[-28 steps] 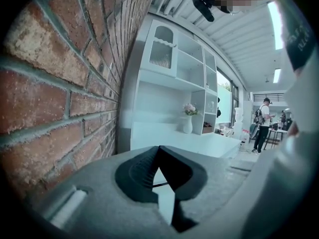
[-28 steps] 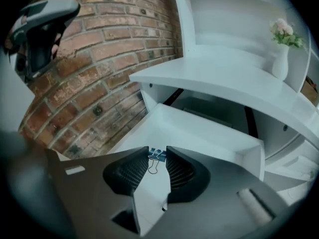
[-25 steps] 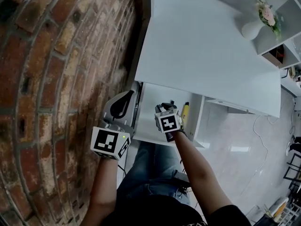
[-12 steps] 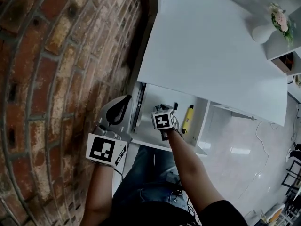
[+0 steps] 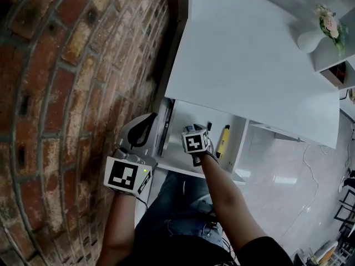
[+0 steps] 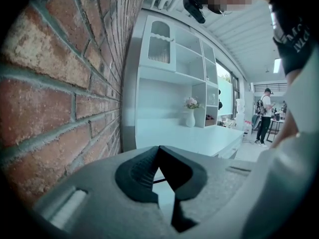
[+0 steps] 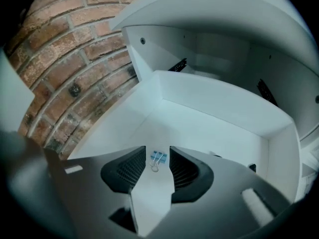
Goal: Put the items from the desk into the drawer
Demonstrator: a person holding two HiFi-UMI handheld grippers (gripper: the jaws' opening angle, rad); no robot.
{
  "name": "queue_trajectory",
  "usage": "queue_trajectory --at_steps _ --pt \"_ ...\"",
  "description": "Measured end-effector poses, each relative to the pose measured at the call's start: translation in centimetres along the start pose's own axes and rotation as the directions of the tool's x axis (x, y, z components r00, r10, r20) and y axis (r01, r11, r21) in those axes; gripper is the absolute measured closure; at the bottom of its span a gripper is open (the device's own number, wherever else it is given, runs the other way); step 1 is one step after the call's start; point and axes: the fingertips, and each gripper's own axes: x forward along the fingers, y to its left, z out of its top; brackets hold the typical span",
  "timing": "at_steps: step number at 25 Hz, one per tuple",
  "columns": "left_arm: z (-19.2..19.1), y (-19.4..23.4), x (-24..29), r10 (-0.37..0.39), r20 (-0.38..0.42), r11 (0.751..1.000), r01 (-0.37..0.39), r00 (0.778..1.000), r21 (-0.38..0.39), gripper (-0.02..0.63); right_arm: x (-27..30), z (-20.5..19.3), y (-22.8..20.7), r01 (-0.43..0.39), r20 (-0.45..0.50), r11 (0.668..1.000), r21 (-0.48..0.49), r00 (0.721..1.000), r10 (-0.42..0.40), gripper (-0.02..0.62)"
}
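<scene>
**A:** Where is the small blue binder clip with wire handles [image 7: 159, 157]?

**B:** It's lying on the floor of the open white drawer [image 7: 224, 108], straight ahead of the right claw [image 7: 157, 150]. The claw points steeply down at it.

**A:** Is it gripped?

**B:** No. The jaws have just been opening. They stand apart with the clip in the gap, and neither ribbed pad touches it.

**A:** Which way does it lie?

**B:** The blue body is at the far end and the wire loops trail back toward the claw. Its long axis runs roughly along the line the claw points, tilted a little. I'd say the right claw can lift straight back out without brushing it.

**A:** And the left claw [image 6: 159, 149]?

**B:** Its tips are together and I can see nothing in them. It sits outside the drawer on the red brick wall [image 5: 66, 93] side, so the right hand is much nearer the clip.

**A:** Is anything else in there?

**B:** A yellow marker pen [image 5: 223, 140] lies farther right. The white surface [image 5: 249, 65] above carries only a white vase of flowers [image 5: 309, 37].
</scene>
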Motion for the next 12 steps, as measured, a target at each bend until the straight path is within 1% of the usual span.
queue_trajectory --at_steps 3,7,9,12 --pt "1.0 -0.4 0.0 -0.009 0.017 1.0 0.009 1.0 -0.006 0.606 -2.0 0.3 -0.1 -0.005 0.015 1.0 0.021 1.0 0.005 0.436" --pt "2.8 -1.2 0.1 -0.027 0.044 1.0 0.027 0.999 -0.01 0.606 -5.2 1.0 -0.9 -0.019 0.069 0.999 0.05 0.998 0.016 0.434" --pt "3.7 -1.5 0.1 -0.034 0.059 0.999 0.035 0.998 -0.01 0.606 -6.6 1.0 -1.3 -0.03 0.067 0.998 0.047 0.997 0.027 0.433" --pt "4.9 -1.9 -0.1 -0.039 0.083 0.999 0.04 0.996 -0.015 0.606 -9.3 1.1 -2.5 -0.002 0.058 1.0 0.008 0.998 0.001 0.433"
